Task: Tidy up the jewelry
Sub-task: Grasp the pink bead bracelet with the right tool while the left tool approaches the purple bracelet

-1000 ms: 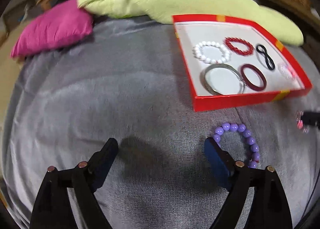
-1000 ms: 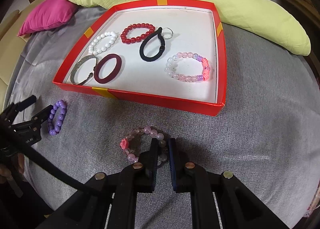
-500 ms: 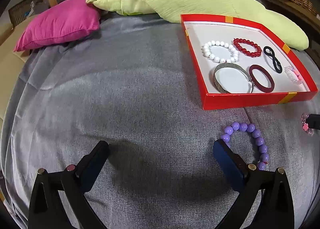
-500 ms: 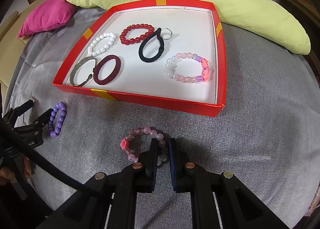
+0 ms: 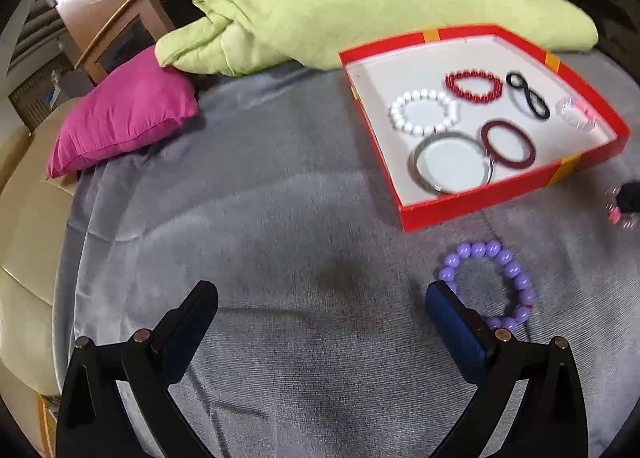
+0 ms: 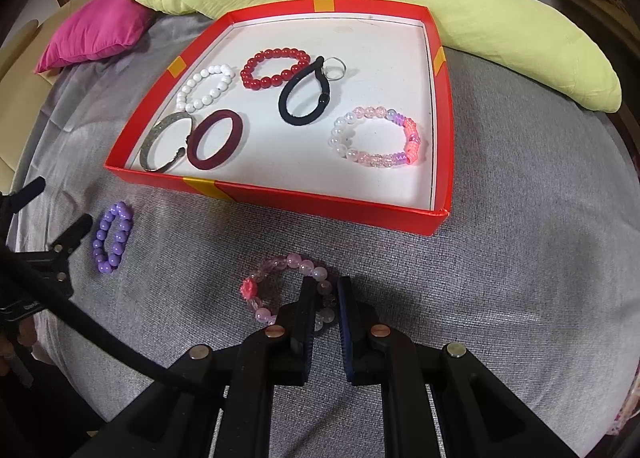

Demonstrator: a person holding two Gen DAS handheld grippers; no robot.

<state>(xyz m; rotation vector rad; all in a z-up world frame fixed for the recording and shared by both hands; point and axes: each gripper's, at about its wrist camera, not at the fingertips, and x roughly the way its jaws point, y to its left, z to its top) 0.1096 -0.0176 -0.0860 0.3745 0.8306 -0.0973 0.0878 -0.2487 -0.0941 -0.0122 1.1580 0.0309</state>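
Both tongs hover low over a grey woven bedspread (image 6: 520, 258). Right gripper (image 6: 325, 300) has its black jaws drawn narrow, nearly together, pinching the near side of a pale pink beaded bracelet with a coral rose bead (image 6: 280, 286), which lies on the cloth just in front of a shallow red cardboard tray with a white floor (image 6: 320, 205). Left gripper (image 5: 320, 298) stands spread wide and holds nothing; its right finger tip overlaps the edge of a lilac round-bead bracelet (image 5: 496, 278), which lies on the cloth near the tray's front left corner.

Inside the tray lie six pieces, apart from the front wall: a white pearl-bead bracelet (image 6: 204, 87), a glossy red bead bracelet (image 6: 274, 67), a black elastic loop with a small metal ring (image 6: 304, 95), a silver open cuff bangle (image 6: 164, 141) touching a dark maroon solid bangle (image 6: 216, 139), and a clear-and-pink mixed bead bracelet (image 6: 376, 135).

Beyond the tray rests a rumpled lime-green quilt (image 6: 480, 9), and to the tray's far left a magenta cushion (image 5: 124, 113).
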